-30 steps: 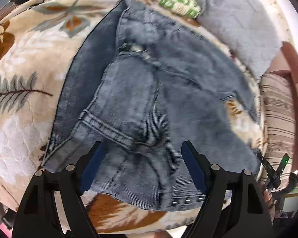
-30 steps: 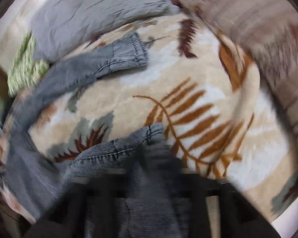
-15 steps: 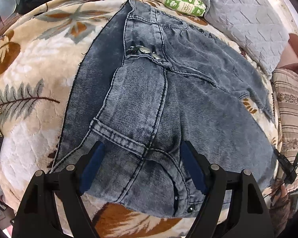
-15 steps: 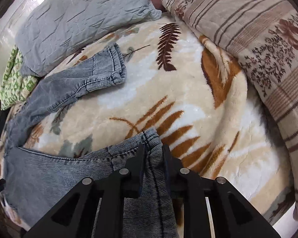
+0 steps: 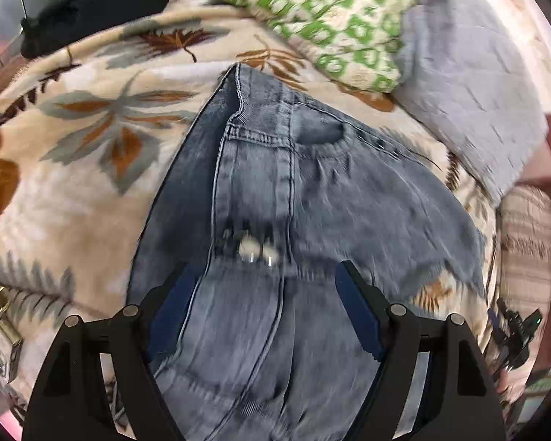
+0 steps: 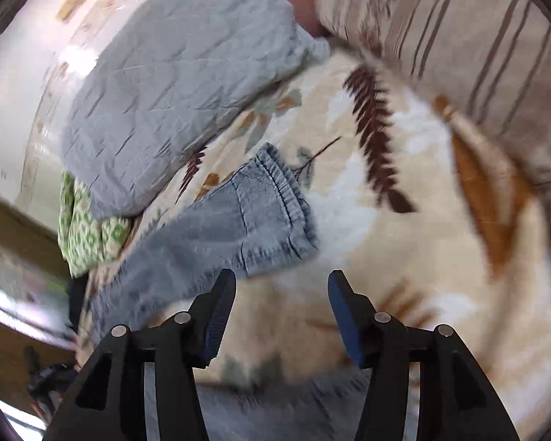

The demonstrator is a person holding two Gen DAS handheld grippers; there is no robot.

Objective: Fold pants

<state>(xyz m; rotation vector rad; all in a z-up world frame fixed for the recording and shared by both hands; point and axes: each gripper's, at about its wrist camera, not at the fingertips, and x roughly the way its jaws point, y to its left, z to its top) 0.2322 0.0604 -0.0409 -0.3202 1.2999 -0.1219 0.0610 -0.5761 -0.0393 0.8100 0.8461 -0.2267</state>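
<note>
The pants point(image 5: 275, 202) are spread on the bed's leaf-print blanket point(image 5: 92, 169), waistband toward the pillow end, grey denim w/ two metal buttons just ahead of the left gripper point(image 5: 262, 316). Its fingers point(image 5: 172, 308) are held wide above the fly area — nothing is pinched, cloth is only seen beneath them. The right gripper point(image 6: 281, 316) is opening, w/ bare blanket between its fingers point(image 6: 220, 312); one leg cuff point(image 6: 275, 202) is seen lying just beyond them, near the grey quilted pillow point(image 6: 165, 92). A second strip of denim is glimpsed at the bottom edge of the right view.

Risks, as judged from here: both views are blurred, so a grasp made in a hurry could be placed off the cuff & only plush blanket caught. The legs are splayed apart — if one is drawn over w/o the seams being lined up, a skewed fold is likely. The thick waistband could also be bunched rather than creased.
</note>
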